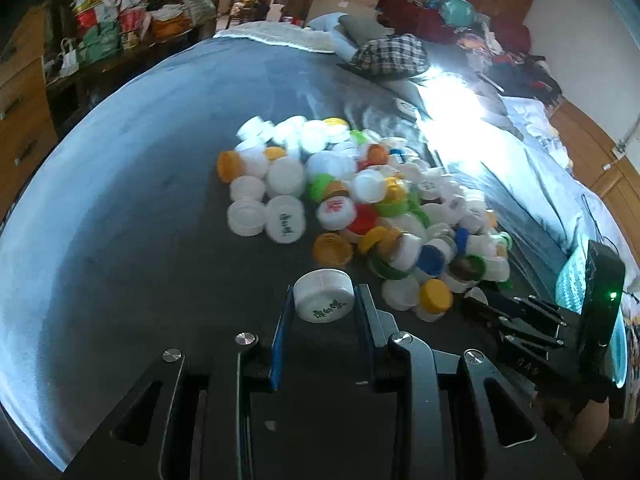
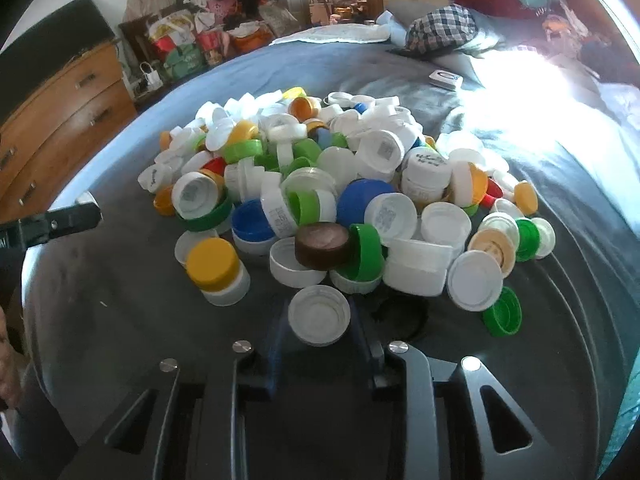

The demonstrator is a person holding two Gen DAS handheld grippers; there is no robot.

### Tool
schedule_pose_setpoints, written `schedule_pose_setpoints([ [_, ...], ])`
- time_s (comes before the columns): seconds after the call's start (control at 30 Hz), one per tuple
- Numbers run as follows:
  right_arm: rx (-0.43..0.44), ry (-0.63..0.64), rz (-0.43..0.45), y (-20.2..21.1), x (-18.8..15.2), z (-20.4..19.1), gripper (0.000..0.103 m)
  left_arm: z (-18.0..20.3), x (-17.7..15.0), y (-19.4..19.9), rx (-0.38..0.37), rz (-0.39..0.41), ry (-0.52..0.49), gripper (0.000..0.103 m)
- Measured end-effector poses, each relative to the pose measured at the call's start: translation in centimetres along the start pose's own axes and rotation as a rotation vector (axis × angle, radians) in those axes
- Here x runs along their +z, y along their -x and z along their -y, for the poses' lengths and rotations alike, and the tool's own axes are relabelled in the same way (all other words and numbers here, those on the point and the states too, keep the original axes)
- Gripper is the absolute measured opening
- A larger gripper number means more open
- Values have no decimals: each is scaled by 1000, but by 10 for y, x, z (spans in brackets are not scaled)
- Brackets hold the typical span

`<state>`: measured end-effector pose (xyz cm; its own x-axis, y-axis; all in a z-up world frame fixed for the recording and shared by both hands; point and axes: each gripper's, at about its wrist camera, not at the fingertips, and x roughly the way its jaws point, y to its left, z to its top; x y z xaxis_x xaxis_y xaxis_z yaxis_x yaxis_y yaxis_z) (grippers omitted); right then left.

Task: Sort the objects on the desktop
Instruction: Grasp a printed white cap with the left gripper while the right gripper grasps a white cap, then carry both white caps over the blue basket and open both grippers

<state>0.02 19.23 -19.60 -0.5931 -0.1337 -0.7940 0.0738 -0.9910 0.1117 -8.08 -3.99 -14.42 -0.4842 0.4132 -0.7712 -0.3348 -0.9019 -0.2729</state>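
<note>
A heap of plastic bottle caps (image 1: 360,200), mostly white with yellow, green, blue and red ones, lies on a dark grey bed sheet (image 1: 140,200). My left gripper (image 1: 323,304) is shut on a white cap with green writing (image 1: 324,300), held just in front of the heap. In the right wrist view the same heap of caps (image 2: 320,184) fills the middle. My right gripper (image 2: 319,320) is shut on a white cap (image 2: 319,314) with its hollow side facing the camera, at the heap's near edge. The right gripper's tip (image 1: 480,302) also shows in the left wrist view.
A brown cap (image 2: 323,246) and a yellow cap (image 2: 212,260) sit at the heap's near side. A checked cloth (image 1: 392,56) and clothes lie at the bed's far end. A wooden chest of drawers (image 2: 60,120) and bags stand left. Bright sunlight washes out the right side.
</note>
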Motion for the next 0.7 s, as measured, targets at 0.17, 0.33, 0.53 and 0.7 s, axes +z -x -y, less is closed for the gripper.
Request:
schedule_pose_setpoints([
  [0.17,-13,-2,49,41,1,3,32,33,3,9,-24,16,-58,26],
  [0.33,-52,-15,108,90,-1,16,32,79,10,22,-48,43,-135,26],
  [0.53,-112,-49,186,149,-2,41,32,143,15,31,-88,59,-233,26],
  [0.7,-171,-73,253,198,-11,66,32,209,14,36,-133,64,-333,26],
])
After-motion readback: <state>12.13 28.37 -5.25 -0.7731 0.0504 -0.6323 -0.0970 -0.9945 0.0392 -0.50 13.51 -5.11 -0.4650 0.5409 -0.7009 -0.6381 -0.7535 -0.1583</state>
